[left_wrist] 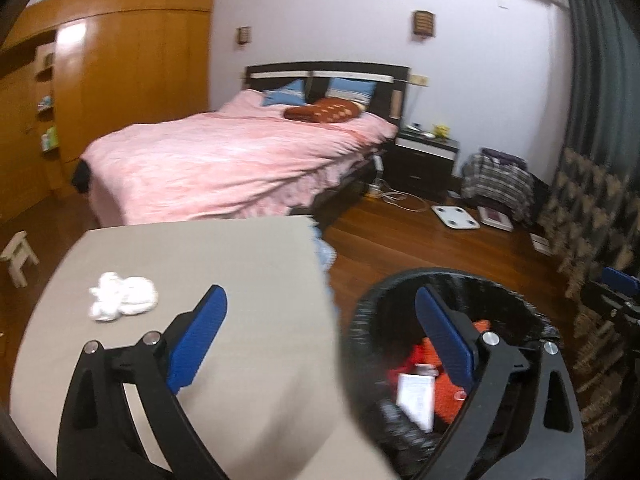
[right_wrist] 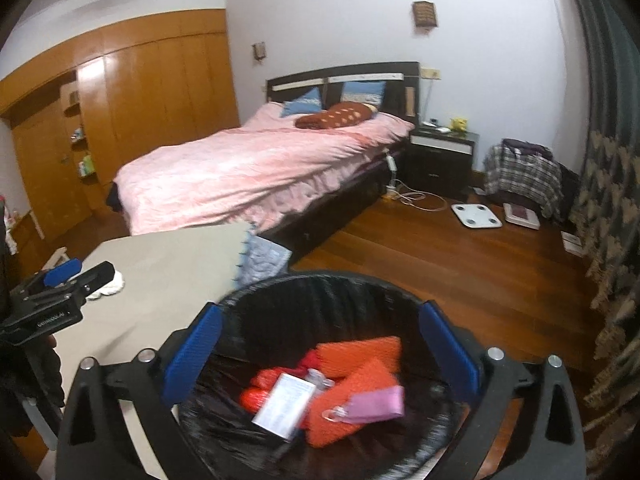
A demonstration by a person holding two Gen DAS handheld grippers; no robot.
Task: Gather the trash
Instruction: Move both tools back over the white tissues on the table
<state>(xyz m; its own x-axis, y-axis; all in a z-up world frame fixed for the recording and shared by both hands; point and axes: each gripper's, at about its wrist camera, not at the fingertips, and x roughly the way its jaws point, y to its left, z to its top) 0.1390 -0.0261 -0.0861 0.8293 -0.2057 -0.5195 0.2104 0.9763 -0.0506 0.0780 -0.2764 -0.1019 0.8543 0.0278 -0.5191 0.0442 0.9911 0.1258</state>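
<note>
On the far left of the worktop I see one crumpled white tissue wad. It lies loose on the grey cover, apart from both grippers. From what shows, it is the only trash left outside the bin.

My left gripper hovers over the near right part of the worktop, straddling its edge. Its fingers are spread wide and hold nothing. The wad lies to the left of them and farther away.

To the right of the worktop, on the wooden floor, stands the trash bin with its black liner. Inside I see orange-red packets, a white printed box and a pink pouch. I judge these items as already collected.

My right gripper hangs directly above the bin opening. Its fingers are spread apart and empty.

Status: I judge the task mostly done. Remaining step: grasp the tissue wad and drop it in the bin. The left gripper is the nearer one. The wad is soft and light, so the fingers must pinch it fully to carry it.
</note>
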